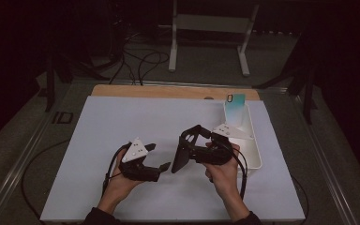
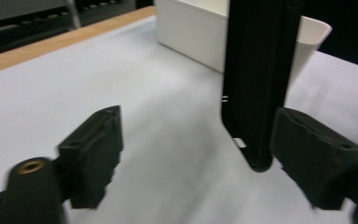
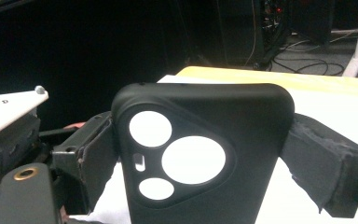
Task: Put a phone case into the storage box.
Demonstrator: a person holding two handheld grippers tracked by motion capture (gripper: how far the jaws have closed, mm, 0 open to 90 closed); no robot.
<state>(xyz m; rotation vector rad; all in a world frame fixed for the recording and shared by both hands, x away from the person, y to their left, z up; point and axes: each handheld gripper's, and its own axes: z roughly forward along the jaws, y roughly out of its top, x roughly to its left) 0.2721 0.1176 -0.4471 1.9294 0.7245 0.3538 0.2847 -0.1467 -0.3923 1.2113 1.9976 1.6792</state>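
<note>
- Phone case (image 1: 178,157): centre of the mat (image 1: 122,117), held on edge between both grippers.
- Left gripper (image 1: 161,158): at 9 o'clock of it, jaws apart.
- Right gripper (image 1: 187,146): at 3 o'clock, clamping it.
- Bin (image 1: 253,140): at 3 o'clock, mat's edge.
- Second case (image 1: 235,110): standing in the bin's 12 o'clock end.

Both forearms reach in from the worktop's near edge, the left hand (image 1: 122,180) holding the left gripper (image 1: 158,157) with its jaws spread wide and nothing pressed between them, the right hand (image 1: 222,173) holding the right gripper (image 1: 183,150), its jaws clamped.
</note>
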